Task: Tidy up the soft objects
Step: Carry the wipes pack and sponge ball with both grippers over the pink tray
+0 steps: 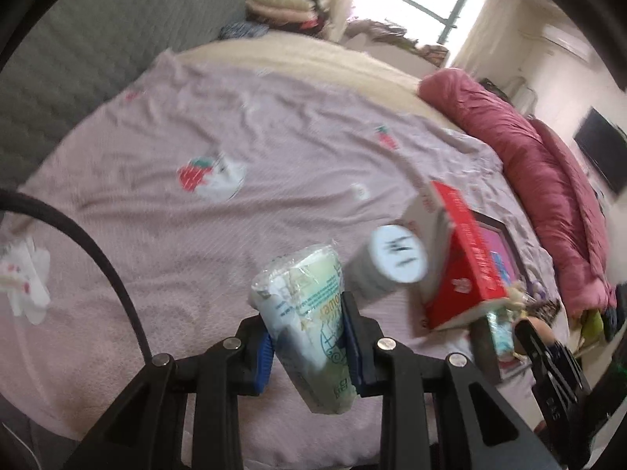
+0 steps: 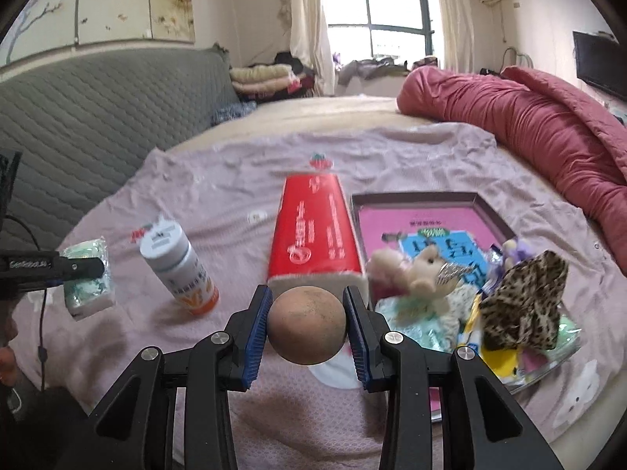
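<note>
My left gripper (image 1: 307,346) is shut on a pale green tissue pack (image 1: 303,313) wrapped in clear plastic, held above the pink bedsheet. The same tissue pack (image 2: 88,278) shows at the left of the right wrist view, pinched by the left gripper's black fingers (image 2: 78,268). My right gripper (image 2: 307,327) is shut on a brown ball (image 2: 307,323), lifted off the sheet. To the right lies a shallow box lid (image 2: 488,211) holding a small plush bear (image 2: 415,274), a leopard-print cloth (image 2: 523,297) and several packets.
A red book (image 2: 315,231) lies beside the box lid, and a white bottle with an orange base (image 2: 178,268) stands left of it. A rolled pink quilt (image 2: 529,125) runs along the bed's right side. The grey quilted headboard (image 2: 98,117) is at the left.
</note>
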{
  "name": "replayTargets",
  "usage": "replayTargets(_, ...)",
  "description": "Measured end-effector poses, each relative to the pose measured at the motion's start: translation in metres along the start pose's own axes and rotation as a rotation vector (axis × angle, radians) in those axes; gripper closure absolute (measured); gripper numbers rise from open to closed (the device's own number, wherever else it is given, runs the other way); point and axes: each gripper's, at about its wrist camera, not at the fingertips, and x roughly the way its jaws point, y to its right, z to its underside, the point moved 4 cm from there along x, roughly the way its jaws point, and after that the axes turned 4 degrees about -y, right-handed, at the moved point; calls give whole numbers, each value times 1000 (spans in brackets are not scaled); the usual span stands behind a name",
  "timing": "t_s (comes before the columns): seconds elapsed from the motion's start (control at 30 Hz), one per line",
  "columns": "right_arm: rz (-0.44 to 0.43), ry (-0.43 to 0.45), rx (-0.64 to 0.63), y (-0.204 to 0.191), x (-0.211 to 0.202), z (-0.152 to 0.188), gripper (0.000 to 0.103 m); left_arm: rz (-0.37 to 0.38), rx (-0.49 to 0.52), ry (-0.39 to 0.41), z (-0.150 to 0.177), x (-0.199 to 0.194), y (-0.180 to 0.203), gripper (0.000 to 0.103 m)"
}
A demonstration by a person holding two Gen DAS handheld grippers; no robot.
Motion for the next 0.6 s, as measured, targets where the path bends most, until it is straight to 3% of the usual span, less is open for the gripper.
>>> replayTargets(0.23, -2, 68, 72, 24, -30, -15, 65, 89, 85, 33, -1, -35, 60, 72)
replayTargets(0.6, 53, 173, 137, 69, -72, -30, 65, 176, 220, 37, 4, -41, 159, 72)
